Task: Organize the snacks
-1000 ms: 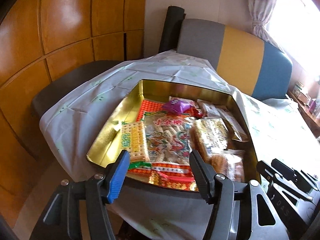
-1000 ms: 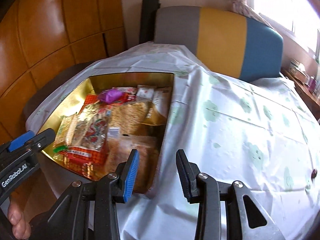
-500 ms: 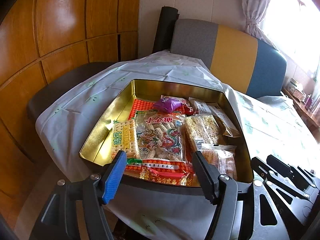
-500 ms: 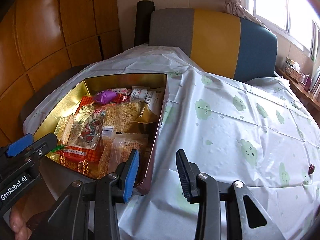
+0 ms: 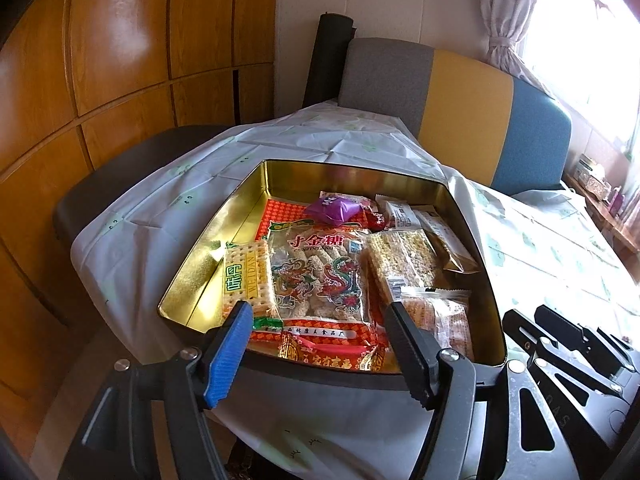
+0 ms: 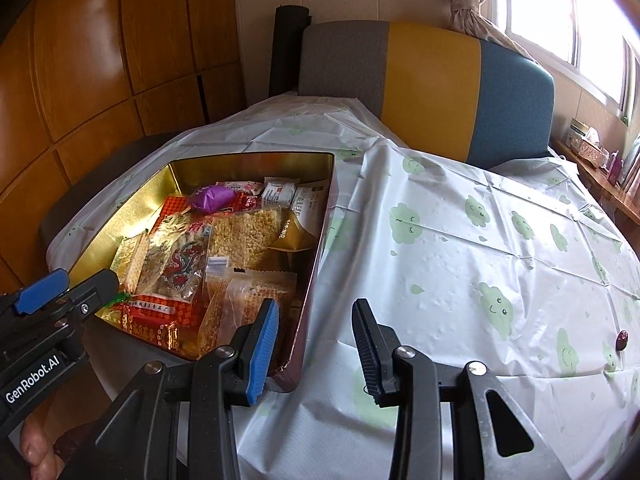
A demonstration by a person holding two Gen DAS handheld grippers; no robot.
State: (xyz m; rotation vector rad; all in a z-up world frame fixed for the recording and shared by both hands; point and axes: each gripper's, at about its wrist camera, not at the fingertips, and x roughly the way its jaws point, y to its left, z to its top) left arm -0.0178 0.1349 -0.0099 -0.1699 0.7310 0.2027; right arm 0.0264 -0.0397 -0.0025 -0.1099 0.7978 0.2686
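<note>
Now hovering just before the near rim of the gold tin [image 5: 256,184], left gripper [image 5: 320,344] spread wide and gripping nothing, having just opened further, with the big dragon-printed candy bag [image 5: 320,276] at 12 o'clock past its tips. Packed around that bag: cracker pack [image 5: 248,276] at 9 o'clock, purple pouch [image 5: 334,210] at 12, puffed-rice bar [image 5: 404,256] at 2. Right gripper [image 6: 316,344] parted more narrowly, empty, over the cloud-print tablecloth [image 6: 460,264] just beside the tin's right wall, at its 3 o'clock.
</note>
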